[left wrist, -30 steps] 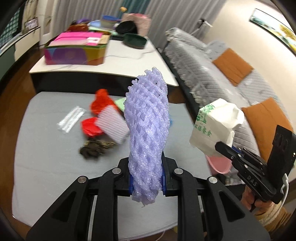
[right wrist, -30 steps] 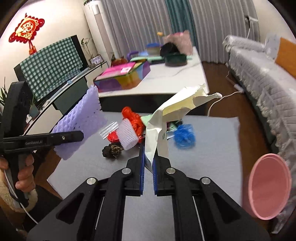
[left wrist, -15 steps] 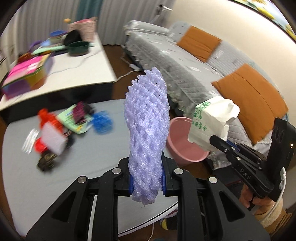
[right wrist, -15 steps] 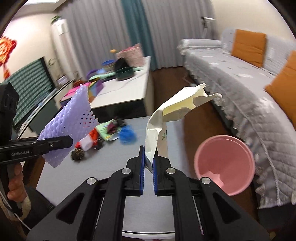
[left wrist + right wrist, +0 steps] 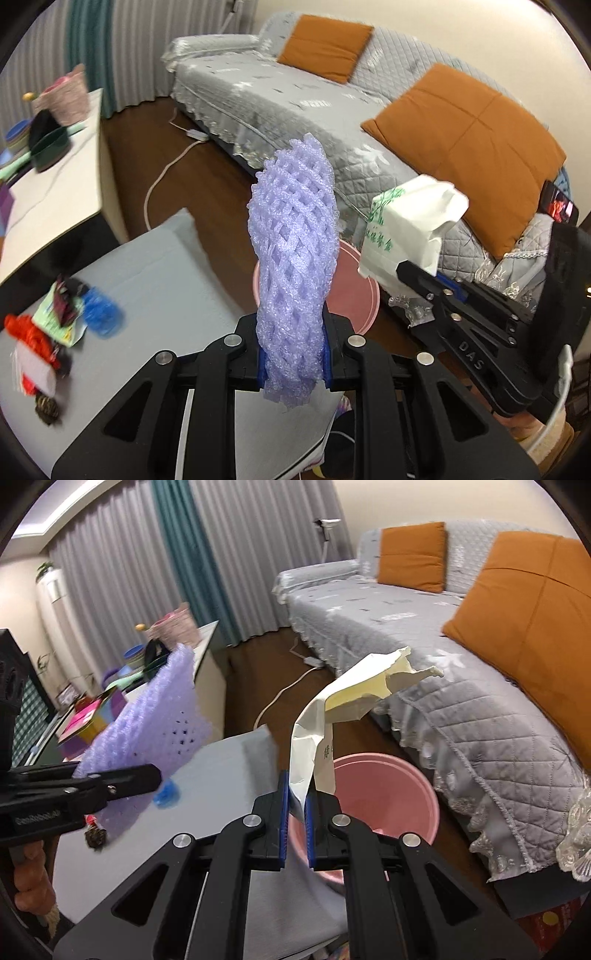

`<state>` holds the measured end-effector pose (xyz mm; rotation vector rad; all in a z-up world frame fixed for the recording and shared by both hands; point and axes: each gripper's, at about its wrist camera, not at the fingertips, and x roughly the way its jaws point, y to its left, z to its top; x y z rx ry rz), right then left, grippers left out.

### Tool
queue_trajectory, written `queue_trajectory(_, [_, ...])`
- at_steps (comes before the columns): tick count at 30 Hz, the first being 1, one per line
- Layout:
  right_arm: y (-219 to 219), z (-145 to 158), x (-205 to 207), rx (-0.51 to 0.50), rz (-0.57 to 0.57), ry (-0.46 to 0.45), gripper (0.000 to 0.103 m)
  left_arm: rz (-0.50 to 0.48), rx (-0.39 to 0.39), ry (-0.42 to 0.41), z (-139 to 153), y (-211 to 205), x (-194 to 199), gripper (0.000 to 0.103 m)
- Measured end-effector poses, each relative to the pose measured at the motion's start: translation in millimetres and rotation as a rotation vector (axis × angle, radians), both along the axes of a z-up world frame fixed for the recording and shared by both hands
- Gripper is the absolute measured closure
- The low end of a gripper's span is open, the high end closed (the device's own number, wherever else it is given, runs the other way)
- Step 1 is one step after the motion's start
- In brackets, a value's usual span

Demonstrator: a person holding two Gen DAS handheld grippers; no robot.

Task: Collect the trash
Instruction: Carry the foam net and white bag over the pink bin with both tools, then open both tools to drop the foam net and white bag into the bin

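Observation:
My left gripper (image 5: 293, 360) is shut on a purple foam fruit net (image 5: 293, 251) that stands upright between its fingers. It also shows in the right wrist view (image 5: 155, 720). My right gripper (image 5: 297, 816) is shut on a crumpled white paper wrapper (image 5: 332, 716) with green print, also seen in the left wrist view (image 5: 402, 229). A pink bin (image 5: 384, 801) stands on the floor just beyond and below both grippers, partly hidden by the net in the left wrist view (image 5: 354, 291).
More trash lies on the grey table (image 5: 159, 280) at the left: a blue net (image 5: 101, 315), red pieces (image 5: 26, 332), a green wrapper (image 5: 59, 314), a dark clump (image 5: 46, 406). A grey sofa (image 5: 443, 672) with orange cushions stands to the right. A white table (image 5: 48, 147) with clutter is behind.
Both grippers have swung right with their loads, away from the trash pile on the table. The pink bin now lies right in front of them.

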<state>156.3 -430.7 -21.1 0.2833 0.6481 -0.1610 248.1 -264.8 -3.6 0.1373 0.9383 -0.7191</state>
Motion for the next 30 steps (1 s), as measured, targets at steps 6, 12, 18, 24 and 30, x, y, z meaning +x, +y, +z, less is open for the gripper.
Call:
queue_trajectory(6, [-35.8, -18.1, 12.0, -0.02, -0.033, -0.024, 0.095, -0.053, 0.037, 0.024, -23.1, -47.9, 21.0, 0.082])
queue_trajectory(12, [-58.5, -42.7, 27.5, -0.003, -0.058, 0.048, 0.095, -0.076, 0.053, 0.065, -49.0, -74.5, 35.8, 0.082])
queue_trajectory(18, [-70.4, -55.8, 37.1, 0.035, -0.065, 0.094, 0.095, -0.075, 0.065, 0.098, -64.7, -83.1, 45.4, 0.082])
queue_trajectory(24, [-67.3, -64.4, 50.6, 0.018, -0.038, 0.132, 0.095, -0.088, 0.063, 0.127, -75.9, -89.7, 56.6, 0.082])
queue_trajectory(30, [-67.8, -70.9, 55.3, 0.022, -0.033, 0.16, 0.095, -0.12, 0.079, 0.134, -87.6, -103.9, 61.5, 0.082])
